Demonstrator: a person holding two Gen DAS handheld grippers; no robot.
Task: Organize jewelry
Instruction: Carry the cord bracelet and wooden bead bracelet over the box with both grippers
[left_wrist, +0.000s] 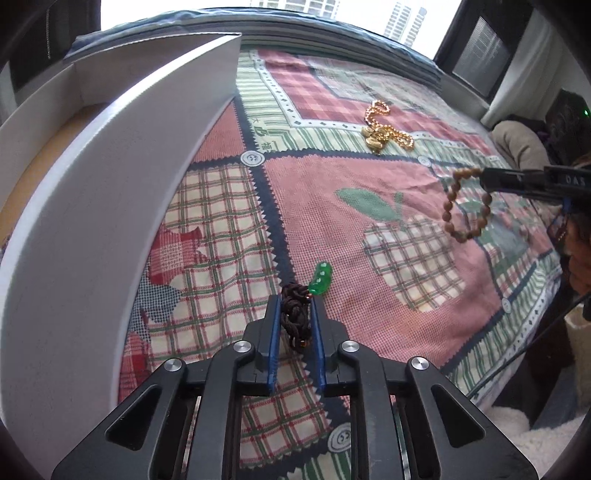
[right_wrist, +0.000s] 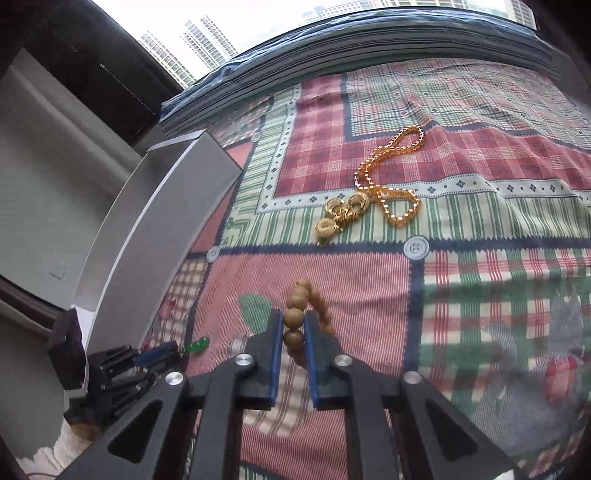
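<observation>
My left gripper is shut on the dark braided cord of a green pendant, which sticks out past the fingertips above the patterned cloth. My right gripper is shut on a wooden bead bracelet; in the left wrist view the bracelet hangs from that gripper at the right. A gold bead necklace with gold rings lies on the cloth ahead; it also shows in the left wrist view. A white box stands at the left, its inside mostly hidden.
A plaid patchwork cloth covers the surface. The white box's wall rises at the left of the right wrist view, with my left gripper and the green pendant beside it. A window with buildings lies behind.
</observation>
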